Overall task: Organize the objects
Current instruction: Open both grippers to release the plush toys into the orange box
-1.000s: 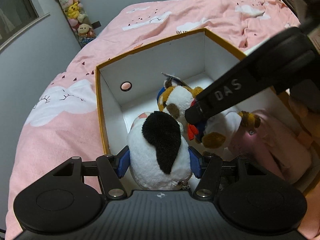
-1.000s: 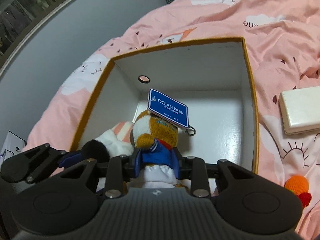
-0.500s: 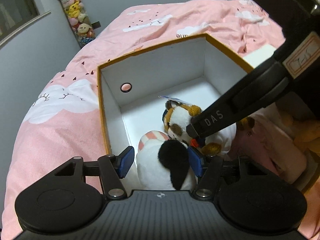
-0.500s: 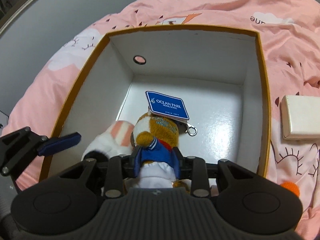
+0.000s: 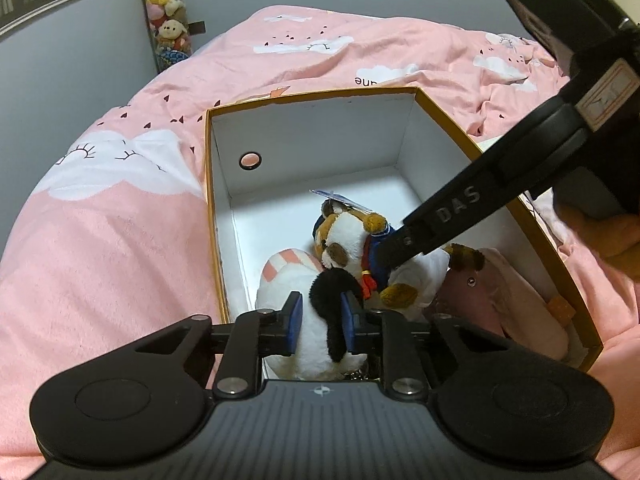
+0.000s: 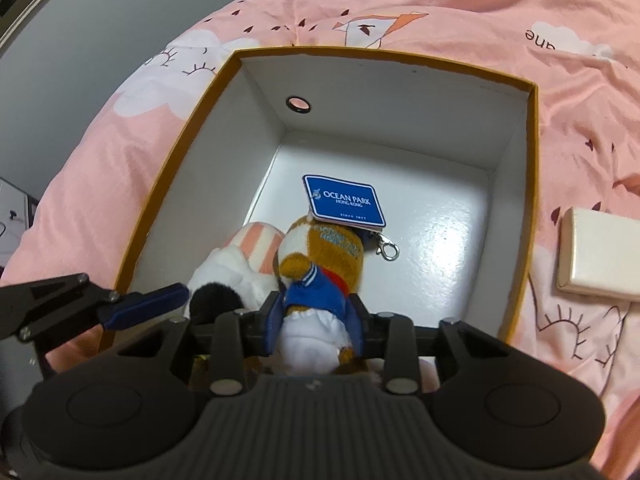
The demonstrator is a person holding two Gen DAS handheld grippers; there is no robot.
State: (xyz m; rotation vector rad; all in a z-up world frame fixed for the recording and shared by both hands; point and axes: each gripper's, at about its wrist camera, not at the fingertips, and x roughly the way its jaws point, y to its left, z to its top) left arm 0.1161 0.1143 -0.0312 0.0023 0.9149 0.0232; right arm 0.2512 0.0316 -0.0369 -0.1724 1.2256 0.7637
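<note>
A white box with an orange rim [image 5: 312, 98] [image 6: 384, 58] sits on the pink bed. Inside it lie a white plush with a black ear [image 5: 316, 320] [image 6: 236, 268], a brown-and-white plush in blue sailor clothes [image 5: 352, 240] [image 6: 320, 276] with a blue Ocean Park tag [image 6: 344, 200], and a pink plush [image 5: 512, 300]. My left gripper [image 5: 320, 320] is narrowed around the white plush's black ear at the box's near left. My right gripper [image 6: 316, 320] is shut on the sailor plush, low inside the box.
The pink duvet [image 5: 120, 232] surrounds the box. A flat cream box [image 6: 600, 256] lies on the bed to the right of the box. A hanging column of stuffed toys [image 5: 168, 12] is by the grey wall behind.
My left gripper let go of the white plush's body, which dropped into the box, opened wide, then narrowed on its black ear. My right gripper lowered the sailor plush toward the box floor.
</note>
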